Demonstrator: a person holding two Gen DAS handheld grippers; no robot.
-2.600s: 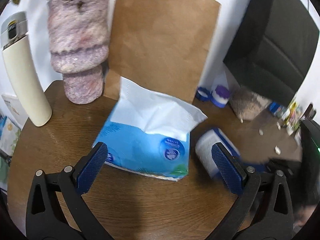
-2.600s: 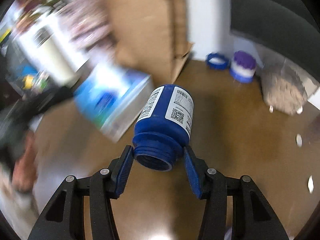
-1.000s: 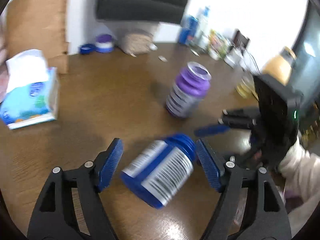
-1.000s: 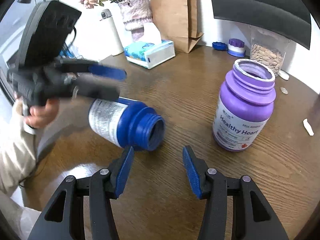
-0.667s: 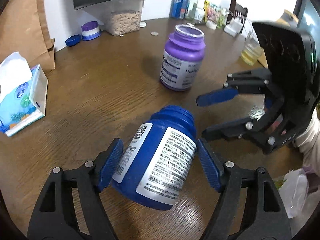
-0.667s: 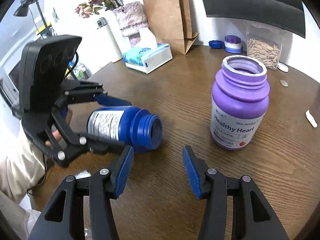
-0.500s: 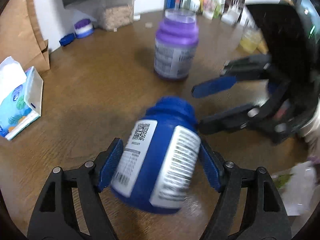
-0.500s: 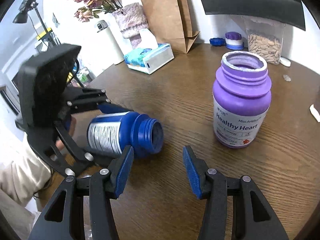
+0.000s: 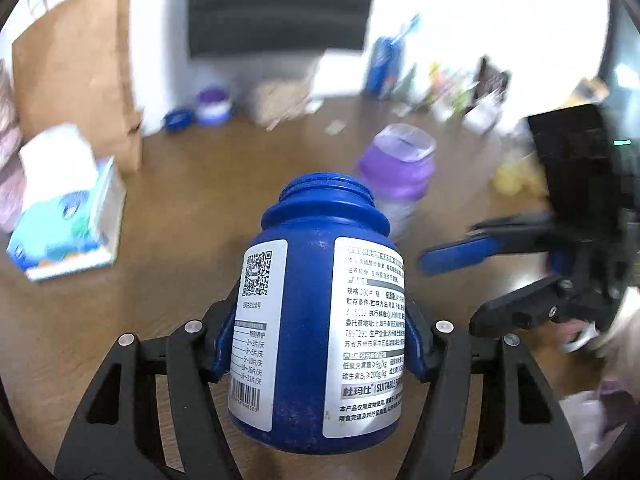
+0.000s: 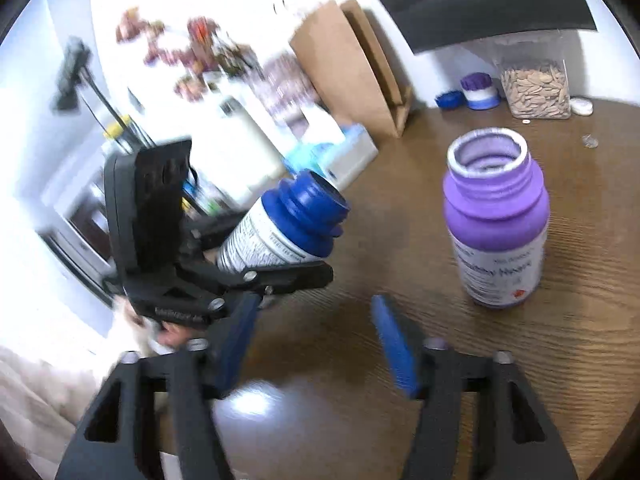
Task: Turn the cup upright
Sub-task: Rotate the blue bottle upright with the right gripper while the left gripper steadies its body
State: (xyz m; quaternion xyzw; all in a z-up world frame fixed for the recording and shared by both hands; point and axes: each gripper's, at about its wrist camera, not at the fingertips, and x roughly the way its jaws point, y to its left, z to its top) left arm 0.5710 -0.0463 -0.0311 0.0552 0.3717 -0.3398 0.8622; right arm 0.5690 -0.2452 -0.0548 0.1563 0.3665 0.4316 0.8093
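Between the blue pads of my left tongs (image 9: pixel 320 344) sits the blue bottle (image 9: pixel 320 320), clamped round its lower body and lifted off the wooden table (image 10: pixel 540 380), mouth tilted up and away; my right tongs (image 10: pixel 316 344) hang wide with nothing in them. My worry is the slick label sliding in the pads, or the base landing crooked so it tips into the upright purple bottle (image 10: pixel 496 220) nearby. Only the right view shows how tilted it is and how close the purple one stands, while the left shows the grip itself.
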